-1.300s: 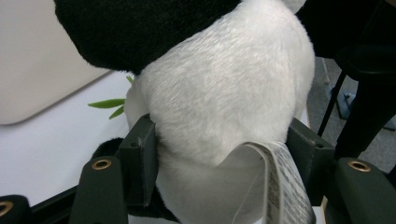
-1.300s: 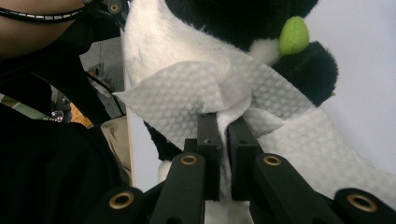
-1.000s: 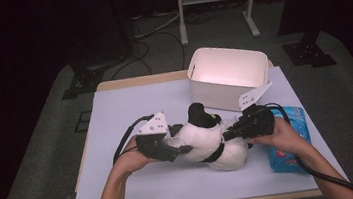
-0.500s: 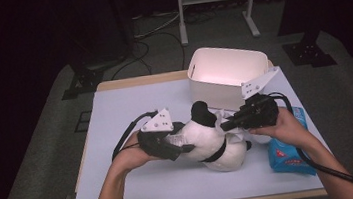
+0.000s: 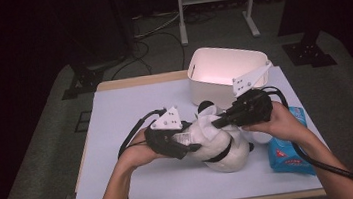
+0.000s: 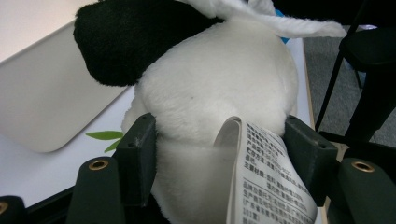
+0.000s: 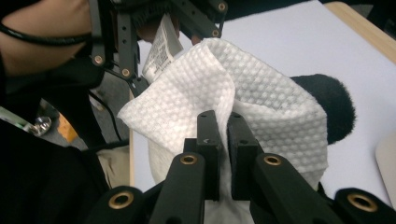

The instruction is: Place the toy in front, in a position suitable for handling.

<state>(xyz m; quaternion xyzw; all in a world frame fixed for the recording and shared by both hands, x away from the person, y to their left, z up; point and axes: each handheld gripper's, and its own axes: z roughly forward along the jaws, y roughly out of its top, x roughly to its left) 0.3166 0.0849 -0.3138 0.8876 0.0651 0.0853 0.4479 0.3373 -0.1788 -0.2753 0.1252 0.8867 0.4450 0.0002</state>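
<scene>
Covering most of the wooden table [image 5: 112, 84], a pale lavender mat [image 5: 131, 114] carried everything else in the high view. A white rectangular plastic tub [image 5: 221, 71] stood at the mat's far edge, and just in front of it sat a black-and-white plush panda toy [image 5: 219, 142], near the middle of the mat and between the person's two hands. A blue plastic packet of wipes [image 5: 290, 147] lay at the right edge of the mat, partly under the right forearm.

The left gripper [image 6: 219, 144] met the panda from the left, with its jaws spread around the rounded white body; in the left gripper view the black pads [image 6: 137, 154] pressed into the plush on both sides, denting it. A white printed care label [image 6: 264, 177] hung from the toy between those jaws. A black plush limb [image 6: 135, 37] lay above, against the tub's pale wall.

The right gripper [image 7: 223, 135] came from the right, over the top of the toy. Its jaws were pressed together on a fold of a white embossed paper wipe [image 7: 210, 84], which draped over the panda's white fur; a black plush ear [image 7: 334, 105] showed just beyond the wipe's edge. In the right gripper view the left gripper and the label stood farther off, just behind the wipe.
</scene>
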